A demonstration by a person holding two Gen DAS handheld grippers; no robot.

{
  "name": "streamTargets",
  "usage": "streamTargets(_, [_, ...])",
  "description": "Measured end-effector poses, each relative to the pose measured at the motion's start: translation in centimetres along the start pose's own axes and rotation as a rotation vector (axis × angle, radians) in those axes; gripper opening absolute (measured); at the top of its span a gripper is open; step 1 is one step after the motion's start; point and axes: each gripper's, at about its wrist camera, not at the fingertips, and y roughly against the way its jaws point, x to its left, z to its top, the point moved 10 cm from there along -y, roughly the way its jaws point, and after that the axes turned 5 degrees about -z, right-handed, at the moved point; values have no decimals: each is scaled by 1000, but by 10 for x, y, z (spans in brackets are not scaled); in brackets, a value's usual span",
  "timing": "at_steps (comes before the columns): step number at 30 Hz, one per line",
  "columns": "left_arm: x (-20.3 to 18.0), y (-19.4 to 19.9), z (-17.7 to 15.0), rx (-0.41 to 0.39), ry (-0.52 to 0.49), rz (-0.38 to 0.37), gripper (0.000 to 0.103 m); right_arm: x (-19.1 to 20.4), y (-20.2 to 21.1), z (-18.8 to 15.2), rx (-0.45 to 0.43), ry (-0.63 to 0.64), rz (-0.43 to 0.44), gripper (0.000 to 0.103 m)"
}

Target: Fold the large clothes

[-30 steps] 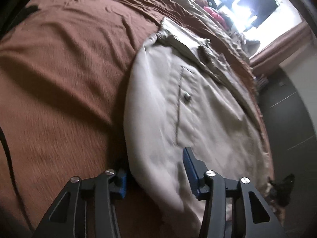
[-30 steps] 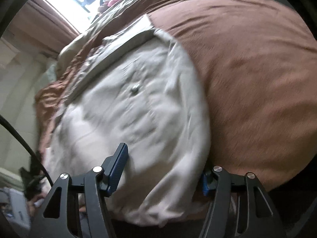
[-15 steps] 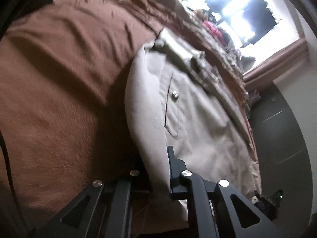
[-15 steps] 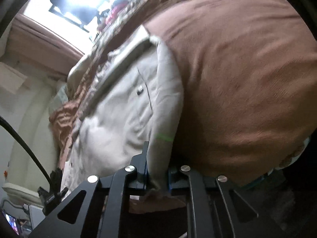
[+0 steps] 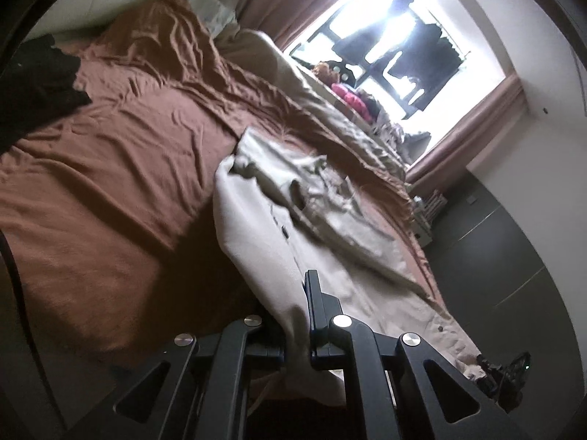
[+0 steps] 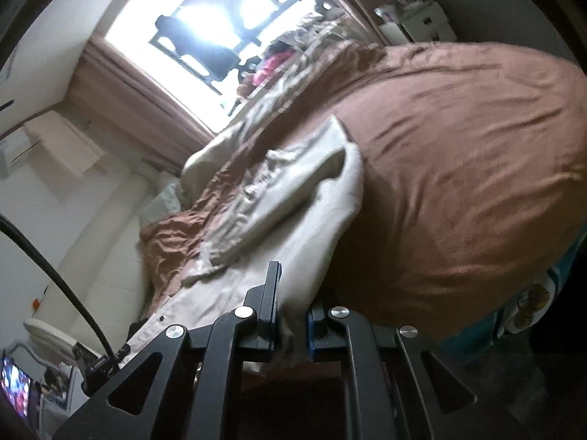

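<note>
A large beige garment (image 5: 264, 234) with pockets and buttons lies on a bed with a brown cover (image 5: 121, 154). Its near part is lifted off the bed; its far part is bunched and folded over. My left gripper (image 5: 295, 337) is shut on the near left edge of the garment. In the right wrist view the same beige garment (image 6: 301, 220) stretches away from me, and my right gripper (image 6: 291, 330) is shut on its near right edge. Cloth hangs between both pairs of jaws.
A black cloth (image 5: 33, 84) lies at the bed's far left. A beige quilt (image 5: 330, 110) and a heap of clothes (image 5: 352, 99) sit under the bright window (image 5: 403, 36). Dark floor (image 5: 506, 256) runs along the bed's right side. A black cable (image 6: 55, 267) crosses the right wrist view.
Both grippers closed on the garment's near edge, then rose and pulled back. The garment lifted and its far part folded over and bunched.
</note>
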Motion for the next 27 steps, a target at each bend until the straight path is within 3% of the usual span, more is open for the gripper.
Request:
streamTargets(13, [-48, 89, -9, -74, -34, -70, 8, 2, 96, -30, -89, 47, 42, 8])
streamTargets(20, [-80, 132, -8, -119, -63, -121, 8, 3, 125, -25, -132, 49, 80, 8])
streamTargets(27, [-94, 132, 1, -139, -93, -123, 8, 0, 114, -15, -145, 62, 96, 8])
